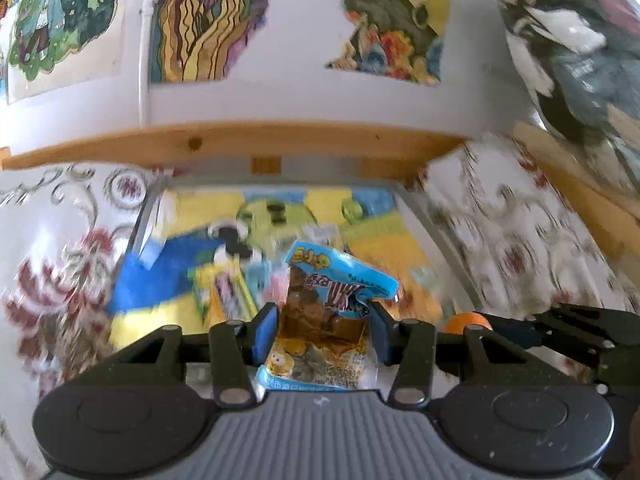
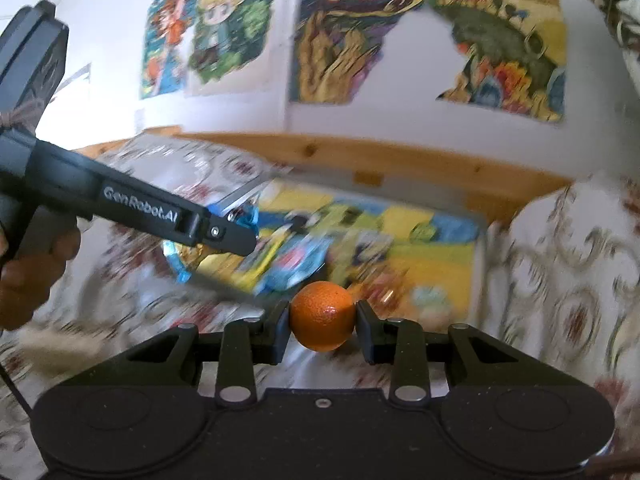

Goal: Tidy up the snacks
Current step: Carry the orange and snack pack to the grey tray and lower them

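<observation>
the left claw (image 1: 323, 334) is clenched on a snack packet (image 1: 330, 312), pinching it at mid-height so its blue top stands up ahead of the fingers and its gold lower end hangs back toward the body; the right claw (image 2: 322, 322) grips a small orange (image 2: 322, 316) squarely between its two pads. both hang above and just short of a clear box (image 2: 400, 248) whose floor shows a bright yellow, blue and green picture, with a few blurred packets lying ahead of the fingertips. to do this step well, i judge each claw should carry its load forward over the box wall before lowering, one at a time so the two do not crowd, and let go low, since the orange will roll and the crinkly packet may cling to a pad. the packet looks glossy and creased, with brown pieces pictured on it; the orange is round, dimpled, shiny and whole.
</observation>
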